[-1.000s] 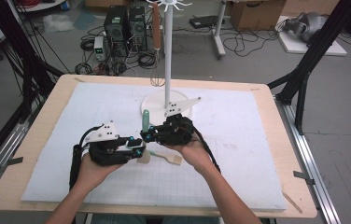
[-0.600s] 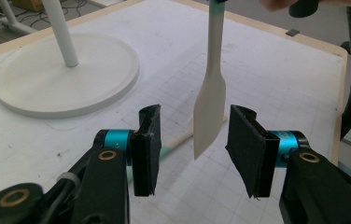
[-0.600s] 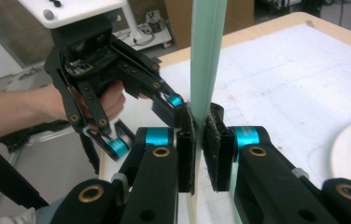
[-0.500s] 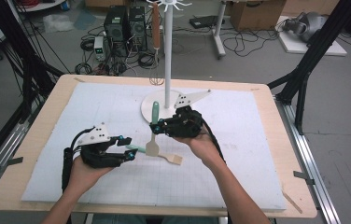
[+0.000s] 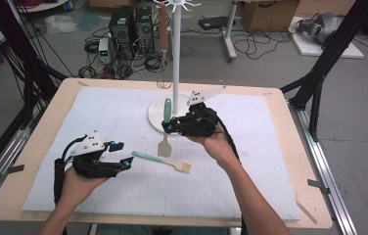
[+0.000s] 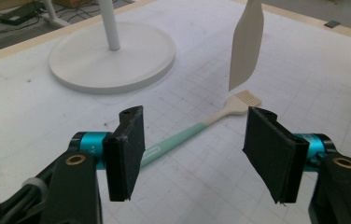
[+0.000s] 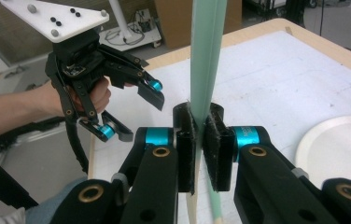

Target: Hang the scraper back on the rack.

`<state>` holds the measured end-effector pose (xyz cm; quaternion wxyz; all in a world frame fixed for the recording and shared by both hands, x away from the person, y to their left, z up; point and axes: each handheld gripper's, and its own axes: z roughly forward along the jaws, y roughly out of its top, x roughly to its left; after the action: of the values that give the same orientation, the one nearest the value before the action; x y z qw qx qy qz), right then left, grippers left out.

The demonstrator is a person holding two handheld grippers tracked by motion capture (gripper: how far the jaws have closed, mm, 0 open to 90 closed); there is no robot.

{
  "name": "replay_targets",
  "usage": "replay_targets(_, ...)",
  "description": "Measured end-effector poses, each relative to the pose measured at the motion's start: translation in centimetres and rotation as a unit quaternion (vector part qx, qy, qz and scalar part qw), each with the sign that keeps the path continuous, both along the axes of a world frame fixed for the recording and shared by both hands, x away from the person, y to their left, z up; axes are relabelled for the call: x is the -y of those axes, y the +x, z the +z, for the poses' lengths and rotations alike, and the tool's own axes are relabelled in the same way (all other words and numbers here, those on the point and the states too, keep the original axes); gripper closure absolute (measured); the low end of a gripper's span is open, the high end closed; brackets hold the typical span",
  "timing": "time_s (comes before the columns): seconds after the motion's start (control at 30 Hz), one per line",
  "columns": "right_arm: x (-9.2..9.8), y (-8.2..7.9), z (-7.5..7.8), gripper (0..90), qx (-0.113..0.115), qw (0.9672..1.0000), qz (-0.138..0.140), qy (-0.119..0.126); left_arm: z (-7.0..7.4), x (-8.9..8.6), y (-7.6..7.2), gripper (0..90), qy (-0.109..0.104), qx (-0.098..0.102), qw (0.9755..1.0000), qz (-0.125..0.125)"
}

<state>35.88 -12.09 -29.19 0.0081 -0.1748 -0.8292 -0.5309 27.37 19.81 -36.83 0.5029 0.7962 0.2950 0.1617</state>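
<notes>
Gripping the green-handled spatula (image 5: 166,128) upright, blade down, the right claw (image 5: 168,126) hung beside the stand base (image 5: 155,110). At its eight o'clock, the left claw (image 5: 119,155) had just been opening, empty, the pastry brush (image 5: 161,162) lying on the worktop (image 5: 270,147) at its three o'clock.

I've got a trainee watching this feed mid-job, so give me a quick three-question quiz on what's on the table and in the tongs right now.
1. True or false: the right tongs are shut on the spatula, which hangs handle up.
2. Which tool lies flat on the white mat? A) whisk B) brush C) ladle
3. Fill in: the left tongs stand ____, with nothing between their jaws.

Key:
1. True. The green handle is clamped and the pale blade points down.
2. B. The brush lies in front of the left tongs; the whisk hangs on the stand.
3. Open. The brush lies beyond the jaws, untouched.
</notes>
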Motion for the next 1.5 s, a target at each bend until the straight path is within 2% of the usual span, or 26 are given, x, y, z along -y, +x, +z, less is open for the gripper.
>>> replay_targets(0.03, 0.0, 0.1, 0.2, 83.8, 0.002, 1.0, 0.001, -0.002, 0.0, -0.2, 0.1, 35.8, 0.005, 0.001, 1.0, 0.002)
replay_targets(0.37, 0.3, 1.4, 1.4, 83.8, 0.008, 0.9999, -0.003, -0.008, -0.2, -1.5, 0.2, 31.5, 0.0, 0.002, 0.9997, 0.024)
replay_targets(1.1, 0.0, 3.1, 4.7, 83.8, 0.026, 0.9995, -0.01, -0.014, -0.5, -2.1, 0.0, 30.3, 0.002, 0.006, 0.9993, 0.038)
replay_targets(1.5, 0.6, 4.3, 6.5, 83.8, 0.034, 0.9991, -0.021, -0.012, -0.5, -2.1, 0.2, 30.3, 0.002, 0.009, 0.9992, 0.039)
